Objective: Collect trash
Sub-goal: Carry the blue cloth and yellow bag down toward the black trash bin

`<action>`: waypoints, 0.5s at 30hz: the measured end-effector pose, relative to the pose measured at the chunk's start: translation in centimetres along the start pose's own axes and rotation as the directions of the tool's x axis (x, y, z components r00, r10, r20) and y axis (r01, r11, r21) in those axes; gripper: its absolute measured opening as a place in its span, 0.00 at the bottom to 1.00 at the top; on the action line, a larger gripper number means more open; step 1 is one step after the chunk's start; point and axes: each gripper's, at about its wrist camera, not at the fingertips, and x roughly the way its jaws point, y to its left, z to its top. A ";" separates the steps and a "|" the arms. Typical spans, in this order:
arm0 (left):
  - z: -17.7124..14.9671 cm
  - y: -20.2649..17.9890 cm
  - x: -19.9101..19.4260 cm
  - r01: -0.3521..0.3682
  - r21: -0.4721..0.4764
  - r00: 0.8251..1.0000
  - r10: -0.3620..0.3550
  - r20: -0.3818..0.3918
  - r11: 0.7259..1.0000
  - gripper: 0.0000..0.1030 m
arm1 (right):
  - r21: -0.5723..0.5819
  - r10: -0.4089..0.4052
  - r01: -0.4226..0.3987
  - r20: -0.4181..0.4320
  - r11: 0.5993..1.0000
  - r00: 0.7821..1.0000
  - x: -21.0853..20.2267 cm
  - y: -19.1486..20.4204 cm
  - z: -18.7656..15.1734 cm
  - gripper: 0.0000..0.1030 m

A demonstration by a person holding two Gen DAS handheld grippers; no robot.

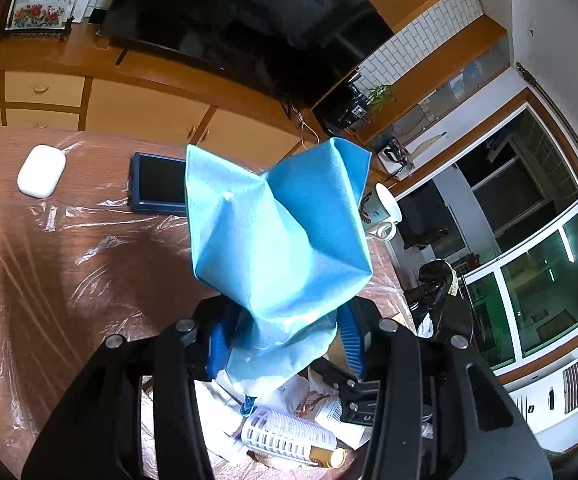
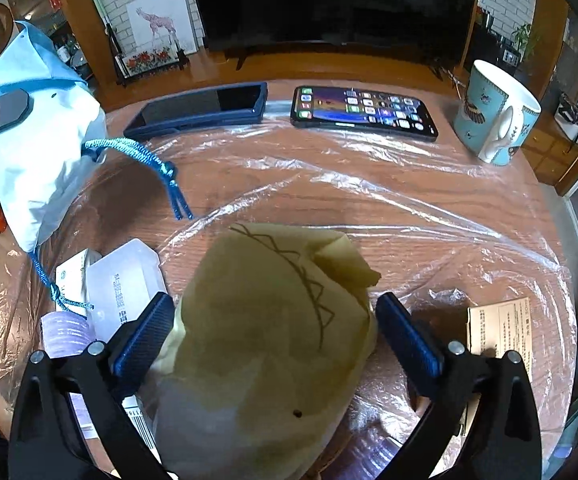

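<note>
My left gripper (image 1: 285,336) is shut on the lower end of a light blue paper bag (image 1: 277,232), which stands up in front of the camera. The same bag (image 2: 41,140) hangs at the far left of the right wrist view, its blue cord (image 2: 161,168) trailing down. A crumpled tan paper wrapper (image 2: 273,332) with a dark zigzag line lies on the film-covered table (image 2: 329,184). My right gripper (image 2: 277,332) is open and straddles it. The left pad sits at the wrapper's edge and a narrow gap shows at the right pad.
A lit phone (image 2: 363,110), a dark blue cased device (image 2: 201,110) and a blue-and-white mug (image 2: 497,116) stand at the table's far side. A white earbud case (image 1: 41,176) lies far left. White boxes (image 2: 125,284), a lattice-wrapped bottle (image 1: 289,434) and a printed card (image 2: 501,332) lie near.
</note>
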 end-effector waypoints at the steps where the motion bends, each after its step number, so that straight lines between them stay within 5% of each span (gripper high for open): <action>1: -0.2 0.1 -0.1 0.002 0.001 1.000 -0.002 0.001 1.000 0.45 | -0.011 0.016 -0.016 0.012 1.000 1.000 0.0 0.3 0.1 0.72; 3: -0.3 0.2 -0.3 0.004 0.002 1.000 -0.004 0.002 1.000 0.45 | -0.001 0.069 -0.069 0.009 0.998 0.998 -0.2 0.3 0.2 0.59; 9: -0.7 0.6 -1.1 0.010 0.012 1.000 -0.010 0.011 1.000 0.45 | 0.062 0.175 -0.179 0.060 0.982 0.983 -1.1 -0.4 0.2 0.54; 15: -0.8 1.0 -1.7 0.009 0.016 1.000 -0.010 0.029 1.000 0.45 | 0.066 0.175 -0.184 0.126 0.981 0.977 -2.8 -0.9 1.2 0.54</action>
